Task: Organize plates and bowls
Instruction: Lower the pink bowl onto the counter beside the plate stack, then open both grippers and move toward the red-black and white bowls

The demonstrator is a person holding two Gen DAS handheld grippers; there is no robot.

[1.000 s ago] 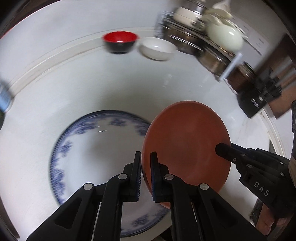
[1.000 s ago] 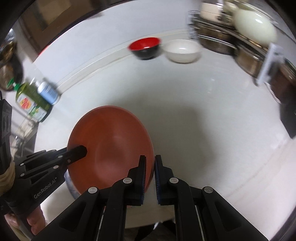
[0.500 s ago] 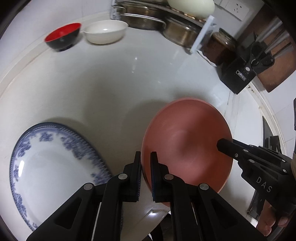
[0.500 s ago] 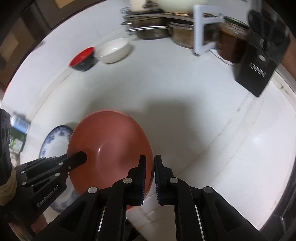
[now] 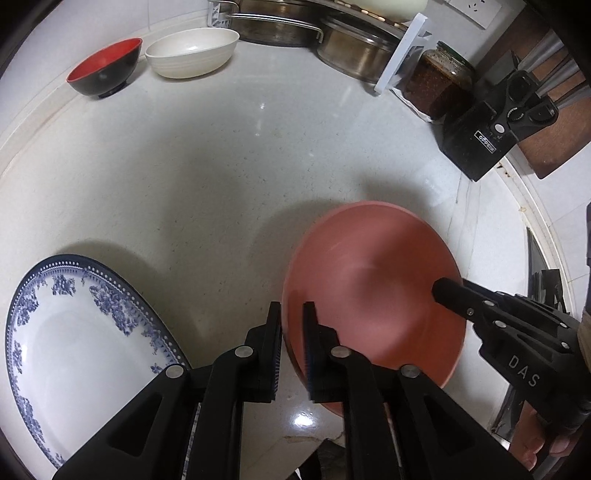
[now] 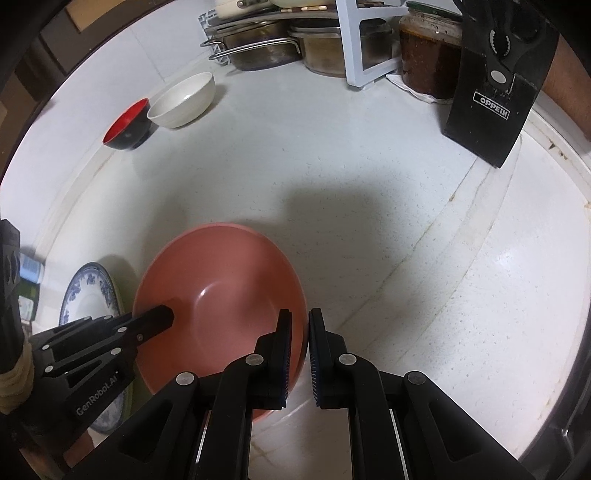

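Note:
Both grippers hold a terracotta-red plate point(image 5: 373, 295) by opposite rims, low over the white counter. My left gripper point(image 5: 291, 332) is shut on its left rim. My right gripper point(image 6: 299, 343) is shut on its right rim, and the plate point(image 6: 221, 291) fills the lower left of the right wrist view. A blue-and-white patterned plate point(image 5: 85, 339) lies on the counter to the left, and its edge shows in the right wrist view point(image 6: 83, 291). A red-and-black bowl point(image 5: 105, 72) and a cream bowl point(image 5: 192, 51) stand side by side at the back.
Steel pots point(image 5: 295, 26) sit under a white rack point(image 5: 400, 51) at the back. A dark jar point(image 5: 439, 85) and a black knife block point(image 5: 487, 136) stand at the back right. Bottles point(image 6: 27, 280) stand at the far left.
Both grippers carried the red plate to the right, off the blue-and-white plate, and lowered it toward the counter. Both grips stayed shut.

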